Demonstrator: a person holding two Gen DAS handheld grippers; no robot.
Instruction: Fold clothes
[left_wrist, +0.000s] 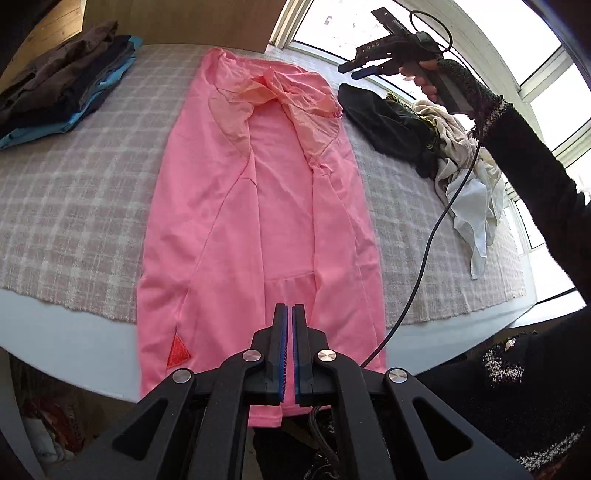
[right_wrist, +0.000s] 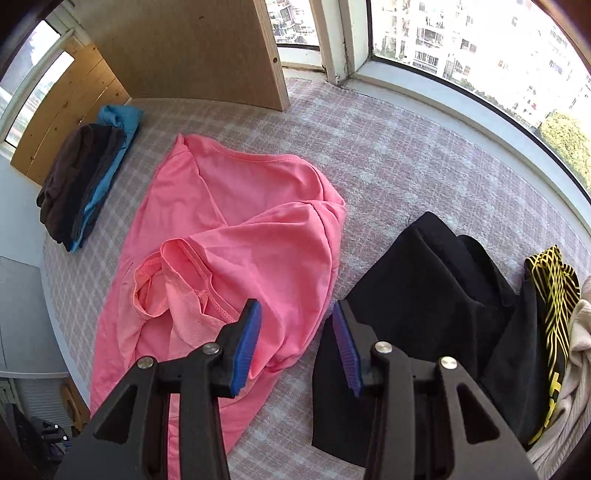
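Checked cloth (left_wrist: 74, 206) under folded-in pink shirt (left_wrist: 258, 206)

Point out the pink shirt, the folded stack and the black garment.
pink shirt (left_wrist: 284, 206): left wrist view, middle panel.
folded stack (right_wrist: 79, 184): right wrist view, dark top layer.
black garment (right_wrist: 417, 280): right wrist view, flat middle.

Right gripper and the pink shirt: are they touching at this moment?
Apart. The left wrist view shows the right gripper raised in the air, well clear of the pink shirt on the table. The right wrist view shows its jaws open with nothing between them.
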